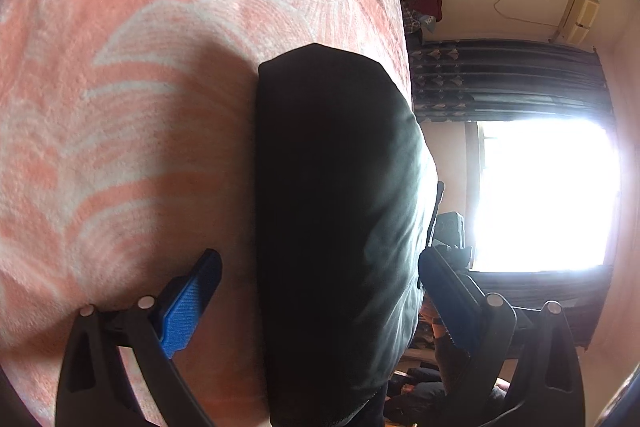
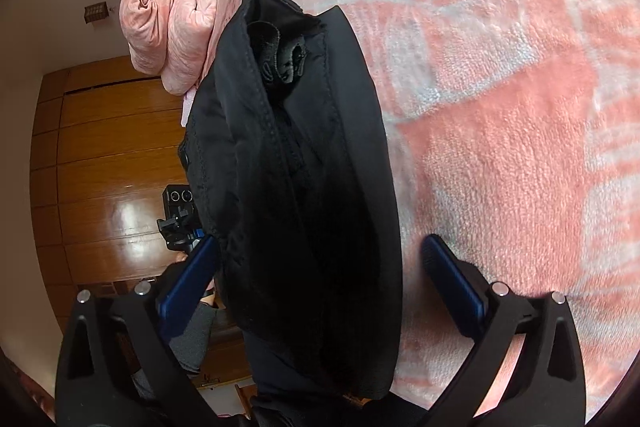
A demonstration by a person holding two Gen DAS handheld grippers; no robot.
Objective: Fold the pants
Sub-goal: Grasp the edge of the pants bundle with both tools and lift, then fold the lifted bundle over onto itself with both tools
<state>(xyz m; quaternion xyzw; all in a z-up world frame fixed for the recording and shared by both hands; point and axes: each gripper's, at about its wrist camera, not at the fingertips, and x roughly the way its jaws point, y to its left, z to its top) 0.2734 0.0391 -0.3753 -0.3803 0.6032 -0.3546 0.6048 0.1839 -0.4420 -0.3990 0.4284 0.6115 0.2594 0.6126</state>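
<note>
I see one fuzzy pink blanket (image 1: 120, 107) covering the bed, and one pair of black pants (image 1: 336, 211), a smooth folded bundle, lying at its edge. My left gripper (image 1: 320, 283) and right gripper (image 2: 320, 259) each straddle it, blue-padded fingers spread wide, apparently not pinching.

Window (image 1: 544, 195) blown out; pants (image 1: 336, 219) underexposed; fisheye edges vignetted.

Bright window (image 1: 544, 195), dark curtain (image 1: 508, 79), wooden wardrobe (image 2: 104, 163).
</note>
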